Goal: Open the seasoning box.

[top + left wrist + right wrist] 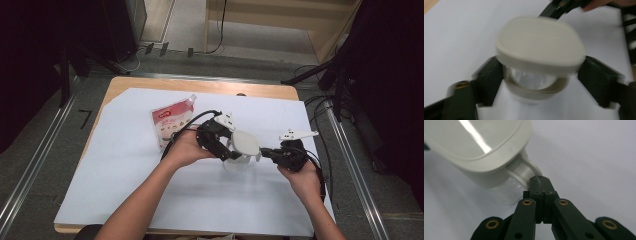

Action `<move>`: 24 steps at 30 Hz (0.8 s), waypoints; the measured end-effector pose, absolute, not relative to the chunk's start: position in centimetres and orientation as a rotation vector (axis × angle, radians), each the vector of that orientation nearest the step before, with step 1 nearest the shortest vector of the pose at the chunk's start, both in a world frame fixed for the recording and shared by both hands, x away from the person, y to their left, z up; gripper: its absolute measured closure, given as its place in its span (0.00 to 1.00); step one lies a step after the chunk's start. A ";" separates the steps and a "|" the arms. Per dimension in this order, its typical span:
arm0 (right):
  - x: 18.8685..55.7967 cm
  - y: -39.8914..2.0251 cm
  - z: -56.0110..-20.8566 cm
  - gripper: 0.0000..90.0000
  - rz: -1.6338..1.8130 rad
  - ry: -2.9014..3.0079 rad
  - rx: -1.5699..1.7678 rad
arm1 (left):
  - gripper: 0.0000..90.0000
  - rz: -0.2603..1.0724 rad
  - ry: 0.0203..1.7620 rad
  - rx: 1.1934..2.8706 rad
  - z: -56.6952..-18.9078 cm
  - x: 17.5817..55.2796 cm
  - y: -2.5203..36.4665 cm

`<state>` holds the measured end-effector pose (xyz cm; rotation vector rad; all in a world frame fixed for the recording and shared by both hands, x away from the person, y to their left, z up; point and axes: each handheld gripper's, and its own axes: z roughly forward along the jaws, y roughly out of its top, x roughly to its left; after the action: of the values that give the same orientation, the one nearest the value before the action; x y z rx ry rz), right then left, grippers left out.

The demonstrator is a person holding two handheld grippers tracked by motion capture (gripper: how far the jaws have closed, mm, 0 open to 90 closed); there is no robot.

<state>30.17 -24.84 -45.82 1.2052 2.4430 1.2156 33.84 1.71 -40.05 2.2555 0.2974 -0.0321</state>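
Two grippers are closed on one clear jar point(239, 161) near the middle of the white sheet point(125, 165) covering the tabletop. The left gripper point(541, 82) is clamped half-wide under the off-white lid point(540, 43); the right gripper point(539, 185) is pinched fully on the lid's loop point(525, 171). A red-and-white spouted pouch point(172, 120) lies toward the far edge.

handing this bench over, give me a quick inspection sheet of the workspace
surface: white sheet over a wooden table
job's things: clear container with off-white lid at centre
clutter: red-and-white spout pouch lying behind the left hand
grippers: left gripper straddles the container under the lid, contact unclear; right gripper shut on the lid's side tab
cables: black cable crossing the pouch
surroundings: grey floor, dark stands
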 end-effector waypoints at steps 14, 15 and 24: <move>29.9 -24.9 -45.7 1.00 1.245 2.430 1.207 | 0.92 -0.195 0.237 2.307 -39.3 33.6 -1.8; 29.8 -24.9 -45.7 1.00 1.248 2.430 1.222 | 0.93 -0.209 0.240 2.308 -39.2 33.8 -2.0; 29.5 -25.1 -45.8 1.00 1.261 2.428 1.215 | 0.88 -0.215 0.255 2.354 -39.2 33.8 -4.0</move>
<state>29.52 -25.10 -45.76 1.2148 2.4275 1.2608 33.79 -3.96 -39.22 2.3537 0.2548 -0.2150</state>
